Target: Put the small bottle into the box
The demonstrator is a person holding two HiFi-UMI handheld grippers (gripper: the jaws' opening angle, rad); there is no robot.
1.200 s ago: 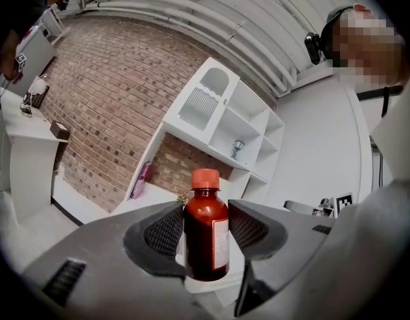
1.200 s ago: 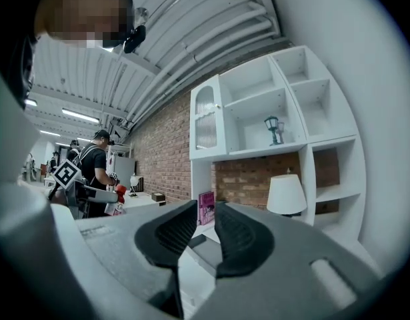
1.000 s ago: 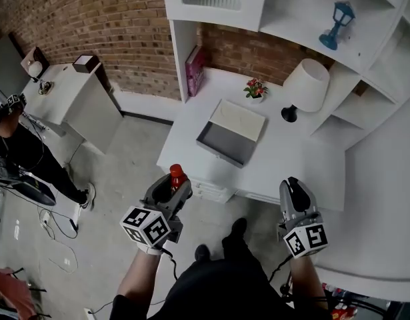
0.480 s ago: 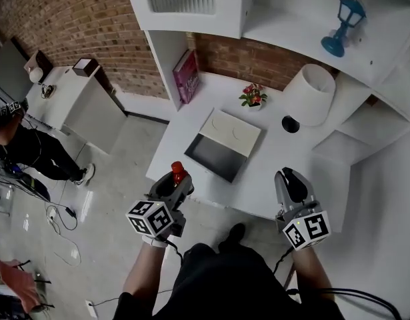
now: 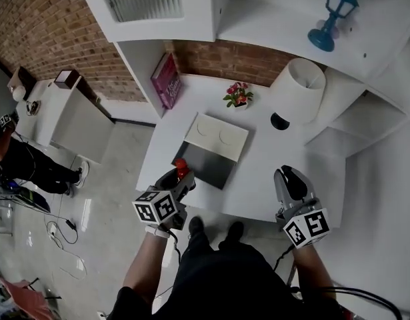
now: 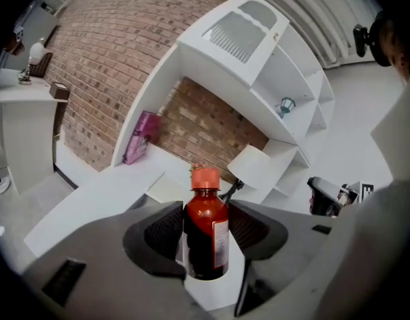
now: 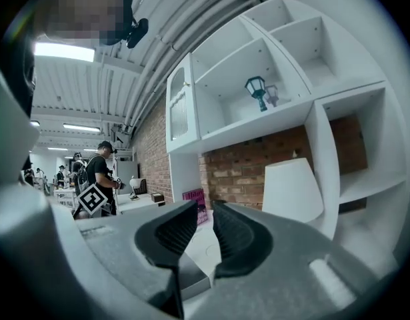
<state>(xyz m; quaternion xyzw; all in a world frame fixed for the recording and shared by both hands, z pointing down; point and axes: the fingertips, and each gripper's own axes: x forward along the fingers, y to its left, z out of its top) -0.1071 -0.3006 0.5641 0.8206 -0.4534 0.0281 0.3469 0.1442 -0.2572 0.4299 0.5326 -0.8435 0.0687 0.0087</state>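
- The small bottle (image 5: 181, 166) (image 6: 206, 227), with a red cap and dark red contents, stands upright between the jaws of the left gripper (image 5: 181, 177) (image 6: 206, 237), which clamp its body on both sides.
- In the head view the small bottle is held off the tabletop (image 5: 278, 169), over its near left edge and just at the near left corner of the box (image 5: 209, 163). It is not inside the box.
- The box lies open on the tabletop, its grey inside facing up. Its white lid (image 5: 220, 136) is folded back on the far side.
- The right gripper (image 5: 289, 176) (image 7: 205, 227) is held over the near right part of the tabletop, well apart from the box. Its jaws are drawn together but for a thin slit, with nothing between them.
- Behind the box stand a small flower pot (image 5: 237, 96) and a lamp (image 5: 297, 83) with a white shade. A pink book (image 5: 166, 80) leans in the shelf nook to the left.
- A blue lantern (image 5: 331, 15) sits on a white shelf (image 5: 271, 29) above.
- A brick wall (image 5: 51, 25) runs behind, and a person (image 5: 21, 165) in dark clothes is at the far left.
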